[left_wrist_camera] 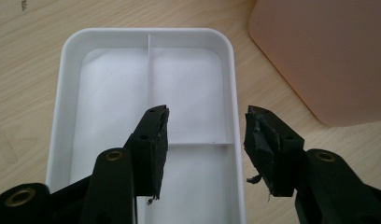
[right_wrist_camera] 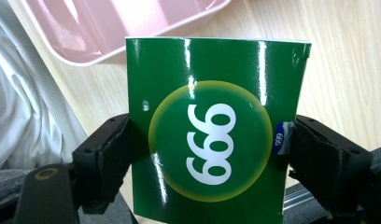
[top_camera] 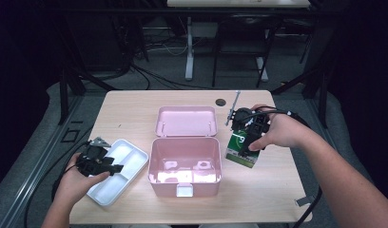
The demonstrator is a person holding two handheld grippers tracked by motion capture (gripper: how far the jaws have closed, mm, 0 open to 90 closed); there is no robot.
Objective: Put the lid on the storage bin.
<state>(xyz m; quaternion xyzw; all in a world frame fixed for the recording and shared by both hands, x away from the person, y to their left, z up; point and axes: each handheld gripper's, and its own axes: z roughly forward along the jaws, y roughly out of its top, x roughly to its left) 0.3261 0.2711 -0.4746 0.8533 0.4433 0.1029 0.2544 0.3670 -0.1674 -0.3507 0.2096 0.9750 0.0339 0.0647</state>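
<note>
A green box (top_camera: pixel 241 148) printed with white digits hangs clamped between the jaws of the right gripper (top_camera: pixel 247 124), just right of the open pink case (top_camera: pixel 184 166) and clear of the table (top_camera: pixel 135 109). Seen along that gripper, the pads press both narrow sides of the box (right_wrist_camera: pixel 212 130), low on its glossy faces. The left gripper (top_camera: pixel 98 159) hovers with its jaws apart and nothing between them over the white tray (top_camera: pixel 120 171), which lies just left of the case; its own view looks down on the tray's dividers (left_wrist_camera: pixel 149 70).

The slick carton could, by the look of it, pivot or slide out of so low a pinch if swung quickly. Carried toward the case at this height, its lower corner might clip the case's right wall. The raised lid (top_camera: pixel 186 121) behind the case closes off the far side, so the open approach is from above. Bare tabletop lies right of the case, with the table edge not far beyond.
</note>
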